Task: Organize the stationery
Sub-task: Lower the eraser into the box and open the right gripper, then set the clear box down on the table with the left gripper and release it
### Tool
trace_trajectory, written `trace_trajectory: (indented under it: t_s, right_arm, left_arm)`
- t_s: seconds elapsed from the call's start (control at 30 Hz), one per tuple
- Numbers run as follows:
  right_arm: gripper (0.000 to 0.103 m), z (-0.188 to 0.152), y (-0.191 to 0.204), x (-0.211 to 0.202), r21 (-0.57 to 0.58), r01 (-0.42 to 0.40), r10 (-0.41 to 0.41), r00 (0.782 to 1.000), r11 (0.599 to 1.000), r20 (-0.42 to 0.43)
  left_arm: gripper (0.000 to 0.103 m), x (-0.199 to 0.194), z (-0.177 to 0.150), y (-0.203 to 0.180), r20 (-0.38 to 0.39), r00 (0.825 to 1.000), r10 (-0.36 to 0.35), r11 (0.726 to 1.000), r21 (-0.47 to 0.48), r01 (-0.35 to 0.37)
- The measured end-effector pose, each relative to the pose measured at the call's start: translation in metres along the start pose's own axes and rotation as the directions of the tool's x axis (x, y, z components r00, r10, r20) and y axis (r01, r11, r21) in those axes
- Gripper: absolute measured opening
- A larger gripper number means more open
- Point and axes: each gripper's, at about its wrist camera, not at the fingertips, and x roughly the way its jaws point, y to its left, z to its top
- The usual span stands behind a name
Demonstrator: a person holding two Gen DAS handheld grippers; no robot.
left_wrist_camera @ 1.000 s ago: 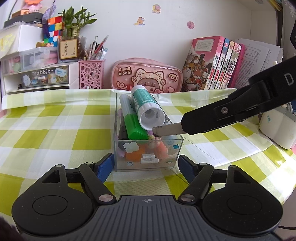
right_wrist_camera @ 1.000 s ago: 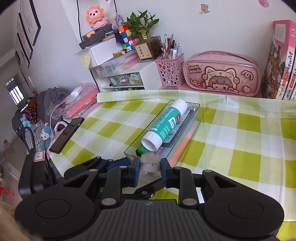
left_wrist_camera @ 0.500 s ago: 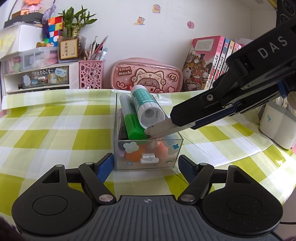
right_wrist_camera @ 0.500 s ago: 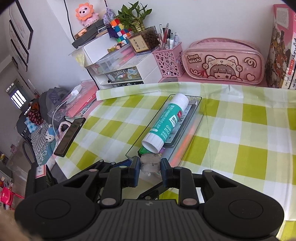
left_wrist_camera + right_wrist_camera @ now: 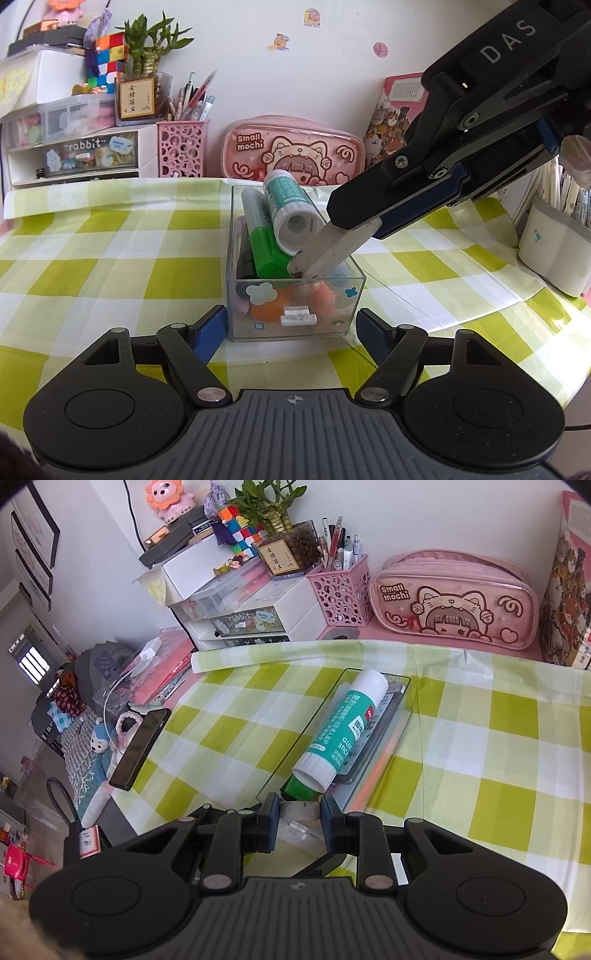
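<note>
The left tongs [image 5: 291,328] clamp the near end of the clear box [image 5: 295,317], one pad on each side wall. Inside the box lie a green marker [image 5: 267,251] and a glue stick [image 5: 291,214], leaning on the pile. Above the box's right near corner, the right tongs [image 5: 295,810] grip a worn white eraser [image 5: 332,249], angled down into it.

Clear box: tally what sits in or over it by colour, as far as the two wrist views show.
White: 1, the eraser held in the right hand-held gripper over the box
Teal and white: 1, the glue stick
Green: 1, the marker
Orange: 2 pieces at the near end, kind unclear
Total: 5 that can be told apart; more lies underneath, uncounted.
</note>
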Motion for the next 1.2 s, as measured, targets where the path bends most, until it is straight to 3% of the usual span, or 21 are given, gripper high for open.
trace_trajectory:
  t_s: [0.17, 0.47, 0.53, 0.8, 1.2]
  right_arm:
    - [0.027, 0.006, -0.003, 0.013, 0.023, 0.001, 0.000, 1.000, 1.000, -0.030]
    - [0.029, 0.004, 0.005, 0.010, -0.001, 0.039, -0.039, 0.999, 0.999, -0.003]
    - [0.044, 0.001, 0.006, 0.008, -0.004, 0.026, -0.026, 1.000, 1.000, 0.012]
    - [0.064, -0.010, -0.014, -0.009, 0.084, -0.001, -0.009, 0.992, 0.996, 0.122]
    - [0.066, -0.032, -0.032, -0.023, 0.111, -0.029, 0.006, 0.980, 0.993, 0.198]
  left_arm:
    - [0.074, -0.001, 0.000, 0.000, 0.000, 1.000, 0.002, 1.000, 0.001, -0.002]
    - [0.074, -0.002, -0.001, 0.001, 0.000, 1.000, -0.002, 1.000, -0.001, 0.002]
    - [0.074, -0.002, -0.001, 0.001, 0.000, 1.000, -0.003, 1.000, -0.001, 0.003]
    - [0.074, -0.002, -0.001, 0.001, -0.003, 1.000, -0.003, 1.000, 0.002, 0.003]
    - [0.075, -0.001, 0.000, -0.005, -0.015, 1.000, 0.022, 0.999, 0.024, -0.021]
